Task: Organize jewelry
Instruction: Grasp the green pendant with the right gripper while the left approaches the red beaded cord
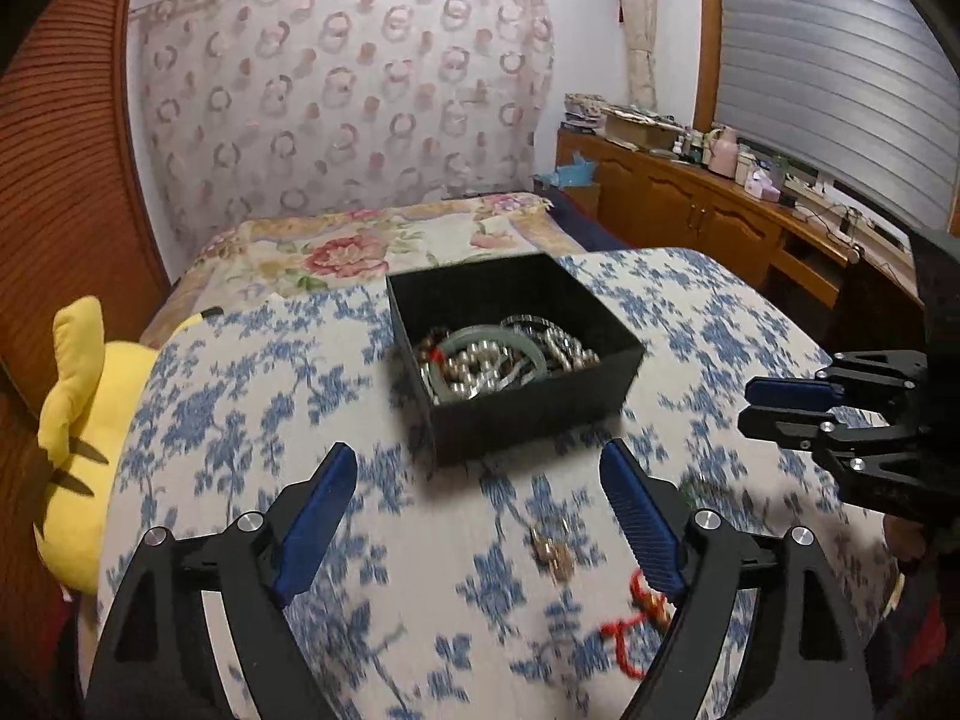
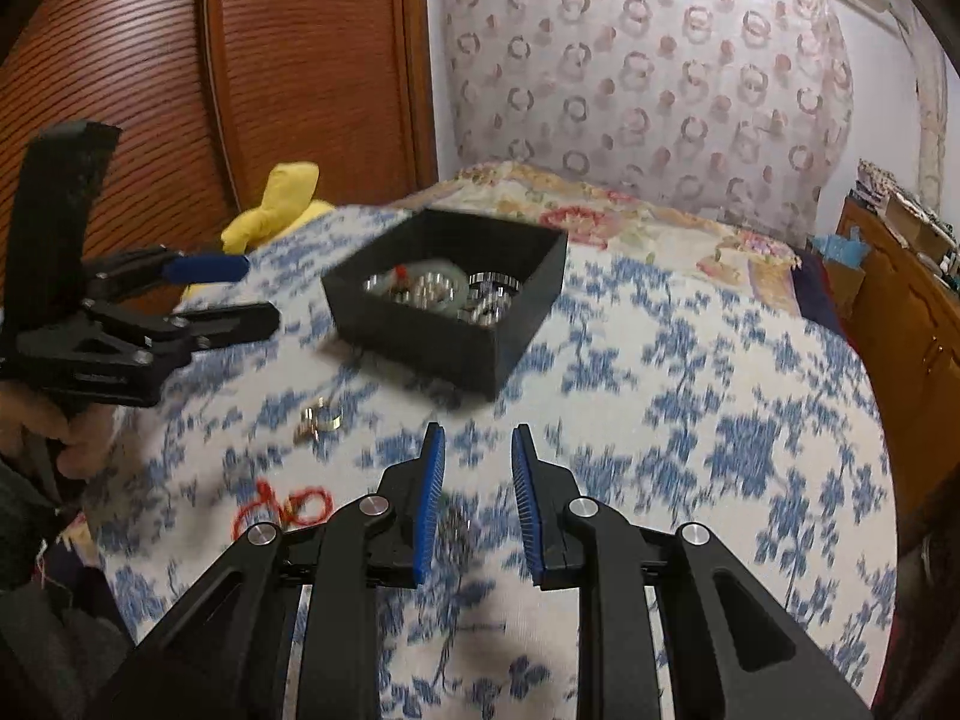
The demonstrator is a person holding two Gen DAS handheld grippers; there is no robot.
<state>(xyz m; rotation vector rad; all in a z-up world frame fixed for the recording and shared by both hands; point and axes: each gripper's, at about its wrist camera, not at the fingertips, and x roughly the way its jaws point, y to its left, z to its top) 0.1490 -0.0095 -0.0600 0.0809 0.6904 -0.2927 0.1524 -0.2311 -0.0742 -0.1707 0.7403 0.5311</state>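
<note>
My left tongs (image 1: 477, 468) stood spread wide with nothing between the blue pads, low in the left wrist frame, just short of the black box (image 1: 516, 354) at mid-frame. My right tongs (image 2: 478, 450) were parted by a narrow gap, pinching nothing that I could make out. The box held a green bangle (image 1: 486, 354) and silvery beads. On the blue-flowered cloth (image 1: 252, 420), a gold trinket (image 1: 555, 555) and a red cord (image 1: 636, 618) lay loose at lower right.

Motion blur smears the small gold-coloured metal trinket (image 1: 553, 553) near the open black box (image 1: 600, 414). The red cord bracelet (image 1: 630, 630) beside that trinket is partly hidden behind the left claw (image 1: 474, 504).
</note>
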